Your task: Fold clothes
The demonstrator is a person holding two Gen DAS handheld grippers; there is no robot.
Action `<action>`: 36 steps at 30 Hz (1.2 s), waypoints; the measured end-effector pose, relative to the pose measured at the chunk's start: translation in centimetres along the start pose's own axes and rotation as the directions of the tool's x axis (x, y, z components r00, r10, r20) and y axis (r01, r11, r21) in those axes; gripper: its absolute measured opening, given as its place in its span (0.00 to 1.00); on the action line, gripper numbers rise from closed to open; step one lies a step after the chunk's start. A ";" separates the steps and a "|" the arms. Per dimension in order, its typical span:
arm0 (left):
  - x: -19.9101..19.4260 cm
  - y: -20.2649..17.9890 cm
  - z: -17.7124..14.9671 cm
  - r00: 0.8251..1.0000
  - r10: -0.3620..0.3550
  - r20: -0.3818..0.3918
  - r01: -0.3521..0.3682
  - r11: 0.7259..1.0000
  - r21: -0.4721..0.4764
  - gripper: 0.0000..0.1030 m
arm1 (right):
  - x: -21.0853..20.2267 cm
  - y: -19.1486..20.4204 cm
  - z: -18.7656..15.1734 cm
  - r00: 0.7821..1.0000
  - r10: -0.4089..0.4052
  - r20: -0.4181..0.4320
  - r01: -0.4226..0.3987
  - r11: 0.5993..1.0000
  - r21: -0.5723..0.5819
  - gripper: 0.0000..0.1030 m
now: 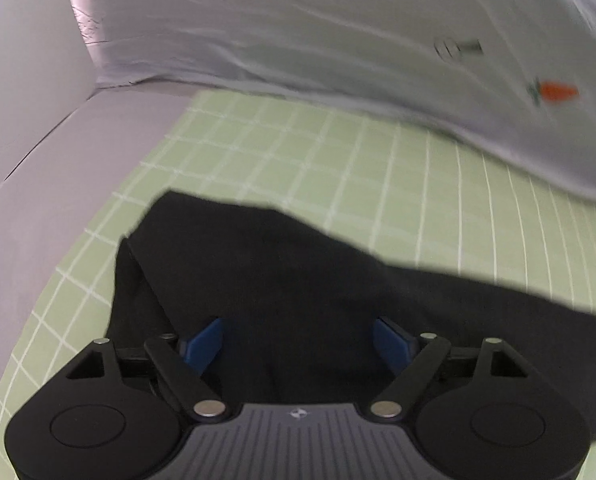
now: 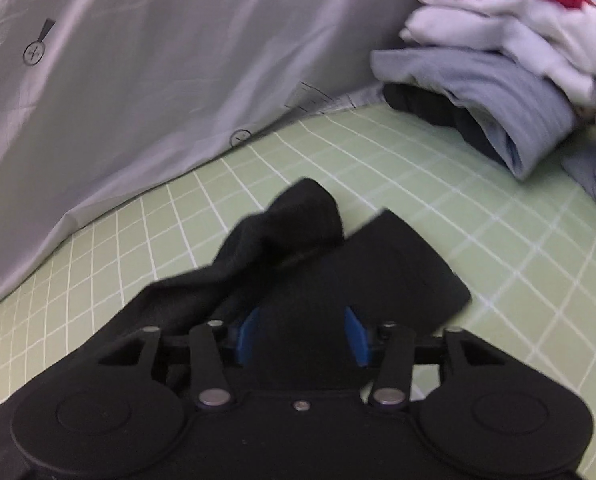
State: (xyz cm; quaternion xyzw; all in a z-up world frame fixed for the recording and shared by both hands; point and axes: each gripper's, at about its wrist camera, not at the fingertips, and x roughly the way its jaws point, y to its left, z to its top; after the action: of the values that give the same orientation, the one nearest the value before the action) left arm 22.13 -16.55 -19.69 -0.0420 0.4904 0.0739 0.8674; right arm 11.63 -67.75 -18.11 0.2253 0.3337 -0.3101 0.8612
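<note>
A black garment (image 1: 282,276) lies on the green checked sheet (image 1: 298,148). In the left wrist view my left gripper (image 1: 298,338) hangs over it with its blue pads (image 1: 204,340) wide apart and nothing clamped between them. In the right wrist view the same black garment (image 2: 338,264) is bunched, with a folded lobe sticking up ahead. My right gripper (image 2: 302,334) is open just above the cloth, blue pads (image 2: 356,334) apart. Cloth hides the lower fingertips in both views.
A white duvet with a carrot print (image 1: 378,40) runs along the far side of the sheet and also shows in the right wrist view (image 2: 118,80). A stack of folded clothes (image 2: 506,64), white, grey-blue and red, sits at the far right.
</note>
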 end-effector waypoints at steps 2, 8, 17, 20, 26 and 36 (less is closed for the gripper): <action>0.2 -0.4 -0.8 1.000 0.005 -0.019 -0.005 1.000 0.011 0.82 | -0.1 -0.4 -0.1 1.000 0.020 0.005 -0.020 1.000 0.016 0.42; 1.5 -1.9 -1.5 0.997 0.068 -0.042 -0.064 0.994 0.086 0.87 | 1.7 0.9 0.7 0.998 0.061 -0.014 -0.062 0.997 -0.038 0.34; 2.2 -2.8 -1.4 0.994 0.094 -0.051 -0.088 0.991 0.101 1.00 | 5.7 4.1 2.8 0.999 0.034 0.002 -0.034 0.994 -0.103 0.45; 2.3 -2.8 -1.3 0.995 0.087 -0.053 -0.081 0.992 0.096 1.00 | 6.6 5.1 2.8 1.000 -0.007 0.005 0.008 0.988 -0.157 0.60; 2.2 -2.9 -1.5 0.996 0.079 -0.036 -0.075 0.993 0.092 1.00 | 6.6 4.6 3.1 0.998 0.054 0.018 -0.051 0.993 -0.104 0.12; 2.3 -2.6 -1.5 0.998 0.060 -0.034 -0.056 0.994 0.092 1.00 | -1.8 3.2 2.4 0.963 -0.038 0.266 0.073 0.990 -0.123 0.06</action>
State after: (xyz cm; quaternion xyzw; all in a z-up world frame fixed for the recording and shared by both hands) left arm 22.52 -19.16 -22.42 0.0104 0.5100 0.0759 0.8568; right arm 13.74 -66.22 -14.62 0.1157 0.2425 -0.3387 0.9017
